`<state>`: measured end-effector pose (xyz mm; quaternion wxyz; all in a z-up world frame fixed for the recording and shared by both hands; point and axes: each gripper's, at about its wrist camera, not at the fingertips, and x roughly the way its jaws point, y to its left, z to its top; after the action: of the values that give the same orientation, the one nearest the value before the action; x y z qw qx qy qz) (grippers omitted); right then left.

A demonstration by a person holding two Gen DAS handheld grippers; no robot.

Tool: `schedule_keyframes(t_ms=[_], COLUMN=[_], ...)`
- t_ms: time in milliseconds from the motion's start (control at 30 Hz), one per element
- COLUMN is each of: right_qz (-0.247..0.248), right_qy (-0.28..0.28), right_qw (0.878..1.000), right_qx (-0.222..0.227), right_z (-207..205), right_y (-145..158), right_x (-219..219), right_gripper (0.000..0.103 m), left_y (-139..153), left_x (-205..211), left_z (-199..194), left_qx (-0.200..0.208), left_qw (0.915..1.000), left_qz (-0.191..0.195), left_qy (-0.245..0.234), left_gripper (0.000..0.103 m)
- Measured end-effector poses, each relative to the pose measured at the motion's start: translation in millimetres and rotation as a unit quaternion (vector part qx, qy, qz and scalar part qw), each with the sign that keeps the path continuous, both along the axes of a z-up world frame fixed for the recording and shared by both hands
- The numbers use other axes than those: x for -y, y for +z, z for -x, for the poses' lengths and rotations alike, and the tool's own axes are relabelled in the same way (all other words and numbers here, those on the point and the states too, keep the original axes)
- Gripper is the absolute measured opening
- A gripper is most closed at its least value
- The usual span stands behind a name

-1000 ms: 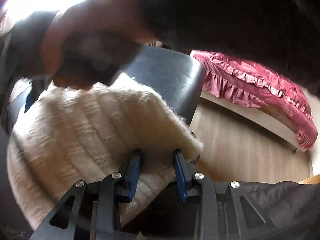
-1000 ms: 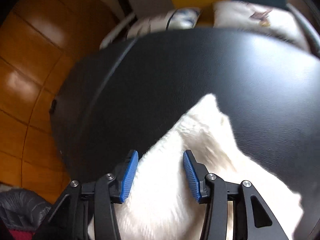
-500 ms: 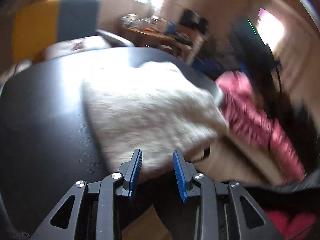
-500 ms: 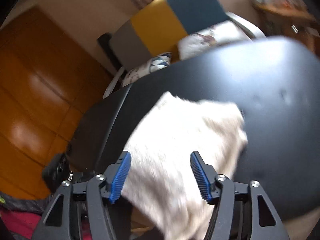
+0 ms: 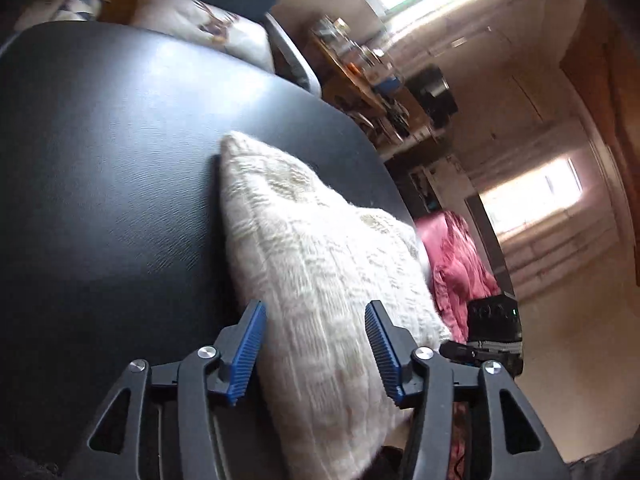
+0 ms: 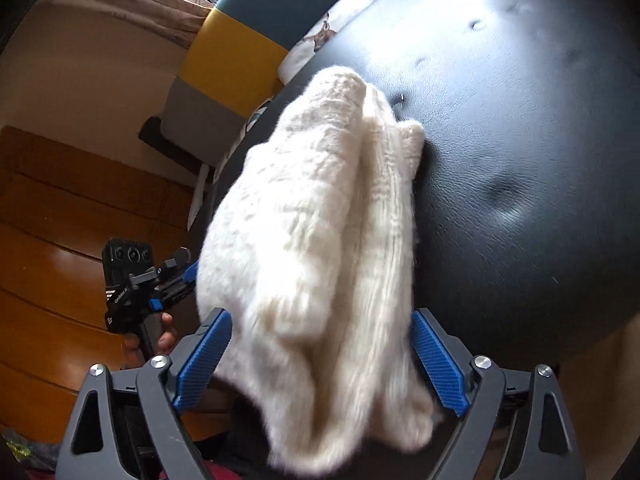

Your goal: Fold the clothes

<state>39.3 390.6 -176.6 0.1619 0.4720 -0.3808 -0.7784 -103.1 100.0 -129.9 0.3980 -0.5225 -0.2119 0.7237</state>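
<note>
A folded cream knit sweater (image 5: 320, 260) lies on the black leather table (image 5: 100, 160), its near end hanging over the table's edge. My left gripper (image 5: 316, 348) is open, one blue finger on each side of the sweater's near end. In the right wrist view the same sweater (image 6: 312, 200) shows two thick folded layers on the table (image 6: 520, 160). My right gripper (image 6: 320, 360) is open wide around the overhanging end. The left gripper's black body (image 6: 128, 280), held by a hand (image 6: 160, 336), sits at the sweater's left edge.
A chair with a yellow, teal and grey back (image 6: 240, 40) and cushions (image 5: 208, 28) stands behind the table. Pink bedding (image 5: 456, 264) lies to the right, below a cluttered desk (image 5: 360, 68). Orange wooden panels (image 6: 60, 220) are on the left.
Both grippers have let go of the sweater and opened wider. The sweater has gone from held up to lying folded on the table. Both cameras have swung round.
</note>
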Motion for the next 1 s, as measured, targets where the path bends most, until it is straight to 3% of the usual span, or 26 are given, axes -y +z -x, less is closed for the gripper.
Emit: schedule_keyframes(t_ms=[33, 67, 233, 367, 433, 500, 567, 767, 900, 1000], right_qz=[-0.001, -0.001, 0.024, 0.032, -0.017, -0.087, -0.114, -0.244, -0.285, -0.318], right_qy=[0.005, 0.011, 0.020, 0.014, 0.010, 0.016, 0.013, -0.004, -0.030, -0.052], right_qw=[1.000, 1.000, 0.999, 0.999, 1.000, 0.996, 0.993, 0.969, 0.957, 0.945], right_qx=[-0.001, -0.003, -0.013, -0.020, -0.013, -0.012, -0.015, -0.041, -0.047, -0.055], right_z=[3.3, 6.6, 4.4, 7.3, 6.9, 4.3, 0.5, -1.0, 2.9, 7.9], right_y=[-1.9, -3.8, -10.0, -14.2, -8.9, -1.2, 1.9, 24.2, 40.5, 58.3], right_x=[1.6, 3.2, -1.0, 0.8, 9.1, 20.7, 24.6, 25.3, -1.5, -24.4], right_gripper=[0.095, 0.103, 0.103, 0.103, 0.095, 0.067, 0.058, 0.046, 0.035, 0.034], left_y=[-3.6, -7.1, -30.4, -22.4, -13.6, -6.4, -0.5, 31.4, 53.2, 75.8], left_x=[-4.5, -9.0, -28.3, -45.0, -51.9, -55.7, -59.8, -98.2, -124.7, -163.3], left_z=[4.5, 8.9, 16.6, 3.5, -3.3, -8.6, -13.0, -8.9, -5.6, 2.7], left_qx=[0.003, 0.007, 0.048, 0.005, -0.026, -0.053, -0.075, -0.126, -0.158, -0.191], left_qw=[1.0000, 0.9999, 0.9980, 0.9981, 0.9972, 0.9957, 0.9938, 0.9885, 0.9833, 0.9756], left_qz=[0.002, 0.003, -0.002, 0.021, 0.042, 0.059, 0.071, 0.058, 0.047, 0.035], left_qy=[-0.006, -0.012, -0.040, -0.058, -0.055, -0.049, -0.042, -0.062, -0.076, -0.102], left_gripper=[0.056, 0.059, 0.069, 0.057, 0.050, 0.045, 0.042, 0.036, 0.034, 0.032])
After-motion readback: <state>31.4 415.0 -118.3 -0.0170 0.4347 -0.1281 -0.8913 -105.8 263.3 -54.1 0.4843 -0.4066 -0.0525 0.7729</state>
